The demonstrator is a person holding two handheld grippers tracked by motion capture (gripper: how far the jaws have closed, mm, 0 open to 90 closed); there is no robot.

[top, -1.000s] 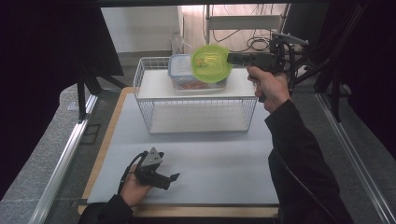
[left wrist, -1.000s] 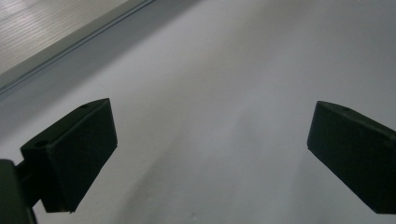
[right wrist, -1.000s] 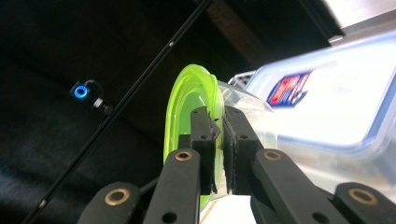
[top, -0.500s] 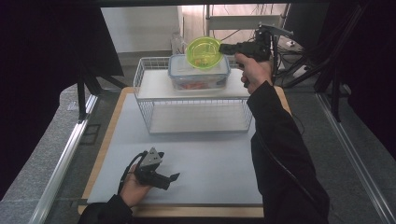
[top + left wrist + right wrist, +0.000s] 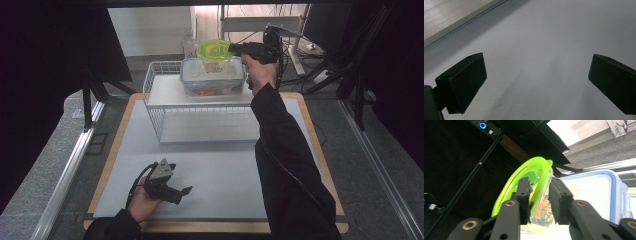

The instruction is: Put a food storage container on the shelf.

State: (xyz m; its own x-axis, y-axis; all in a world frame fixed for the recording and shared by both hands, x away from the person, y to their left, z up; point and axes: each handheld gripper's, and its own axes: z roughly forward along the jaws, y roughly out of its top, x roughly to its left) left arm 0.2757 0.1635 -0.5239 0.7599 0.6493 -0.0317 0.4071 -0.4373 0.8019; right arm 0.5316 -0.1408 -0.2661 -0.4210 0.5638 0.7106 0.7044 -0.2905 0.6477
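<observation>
High view: right gripper [image 5: 231, 48] at far side, green-lidded tub [image 5: 215, 54] resting on top of blue-rimmed box [image 5: 214, 76] on wire rack [image 5: 200, 107]; stacking looks nearly done.

Left gripper view: jaws spread, nothing between, idle over grey mat [image 5: 544, 45].

Right gripper view: jaws have just been opening, tub rim between them (pads look just clear); release and withdrawal left.

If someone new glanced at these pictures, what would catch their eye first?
Most likely the bright green lidded container, sitting on the blue-rimmed clear box atop the white wire rack at the table's far side. The right gripper is at its edge, its jaws just opening around the rim. The left gripper rests open on the near mat.
</observation>
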